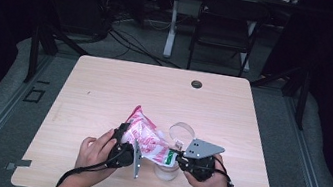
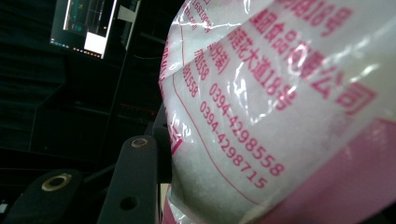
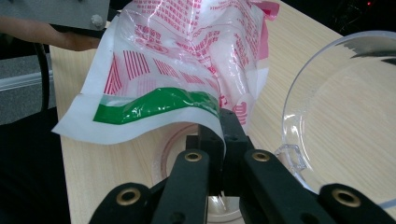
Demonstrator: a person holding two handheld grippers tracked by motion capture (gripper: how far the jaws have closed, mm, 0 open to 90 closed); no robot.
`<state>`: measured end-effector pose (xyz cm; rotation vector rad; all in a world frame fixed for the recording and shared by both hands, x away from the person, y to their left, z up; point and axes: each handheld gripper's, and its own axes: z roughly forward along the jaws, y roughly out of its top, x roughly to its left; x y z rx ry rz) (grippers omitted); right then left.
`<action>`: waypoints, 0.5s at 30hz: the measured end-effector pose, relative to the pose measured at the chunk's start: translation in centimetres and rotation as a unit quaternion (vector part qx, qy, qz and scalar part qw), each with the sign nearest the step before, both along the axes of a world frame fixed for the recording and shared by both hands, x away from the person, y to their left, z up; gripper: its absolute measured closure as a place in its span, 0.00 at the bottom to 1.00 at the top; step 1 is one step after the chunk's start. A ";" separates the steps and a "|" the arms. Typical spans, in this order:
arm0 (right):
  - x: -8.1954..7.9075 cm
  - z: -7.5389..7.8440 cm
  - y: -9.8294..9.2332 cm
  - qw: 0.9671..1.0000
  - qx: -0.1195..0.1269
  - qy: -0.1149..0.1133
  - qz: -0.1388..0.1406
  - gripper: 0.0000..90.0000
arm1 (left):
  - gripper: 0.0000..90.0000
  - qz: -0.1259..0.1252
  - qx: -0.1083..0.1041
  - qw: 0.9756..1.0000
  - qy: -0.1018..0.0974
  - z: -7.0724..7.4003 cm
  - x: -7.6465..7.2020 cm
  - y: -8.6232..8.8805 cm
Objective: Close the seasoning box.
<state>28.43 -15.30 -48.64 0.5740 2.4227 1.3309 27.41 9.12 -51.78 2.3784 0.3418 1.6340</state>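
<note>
Pale wood counter (image 1: 105,84), dark room behind. Pink-printed bag (image 1: 149,139) of white granules sits at six o'clock on it, tilted between both tools. Left tool (image 1: 126,149) grips the bag's body from nine o'clock, likely bearing its weight. Right tool (image 1: 183,161) is clenched on the bag's white bottom edge (image 3: 140,133), apparently steering a pour. Clear glass bowl (image 1: 181,132) at three o'clock looks empty; small clear cup (image 1: 166,171) beneath the bag, contents unclear.

Bag (image 1: 147,138) lies left of clear jug (image 1: 181,132) on table (image 1: 104,89).
</note>
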 end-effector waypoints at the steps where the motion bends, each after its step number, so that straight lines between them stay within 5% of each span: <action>1: 0.0 0.0 0.0 1.000 0.000 0.000 0.000 1.00 | 0.68 0.000 0.001 1.000 -0.003 0.0 0.0 0.0; 15: 0.4 -0.6 -0.3 1.000 -0.001 0.012 -0.004 1.00 | 0.68 -0.002 0.011 1.000 -0.012 0.1 0.0 -0.3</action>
